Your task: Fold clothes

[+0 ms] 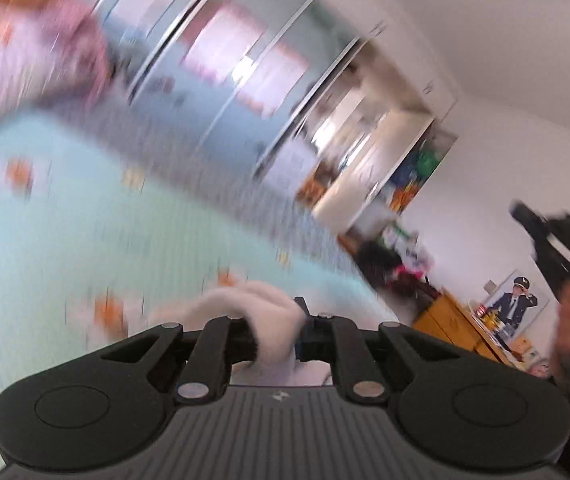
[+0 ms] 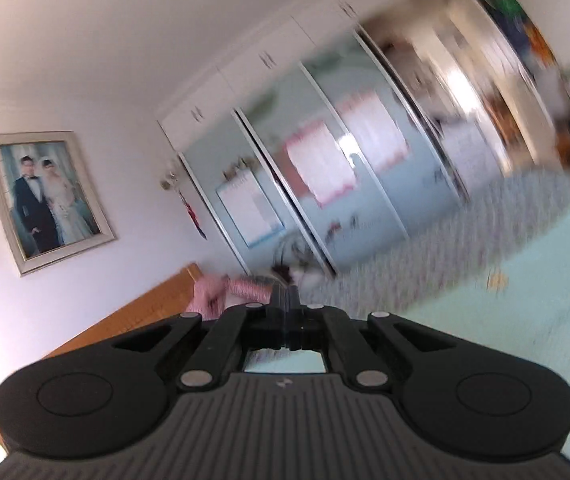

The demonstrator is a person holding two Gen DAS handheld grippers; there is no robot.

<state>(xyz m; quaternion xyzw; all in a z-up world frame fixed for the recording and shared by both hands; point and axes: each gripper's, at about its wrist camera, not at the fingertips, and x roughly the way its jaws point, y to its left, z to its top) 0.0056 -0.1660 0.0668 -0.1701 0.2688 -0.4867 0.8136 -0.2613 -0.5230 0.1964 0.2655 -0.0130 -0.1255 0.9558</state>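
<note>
A bedroom: a bed with a pale mint patterned sheet [image 1: 85, 232], and a wardrobe with sliding mirrored doors [image 2: 325, 184] behind it. The left gripper [image 1: 273, 332] is clamped on a white fluffy cloth [image 1: 253, 304], lifted above the sheet at 6 o'clock in its view. The right gripper [image 2: 287, 304] has its jaws together, with nothing visible between them. The cloth could slip, I think, because only one corner is pinched. No containers can be seen clearly.

Each gripper [image 2: 287, 304] is matte black, with ribbed grey housing, round side discs and silver pivot pins.
</note>
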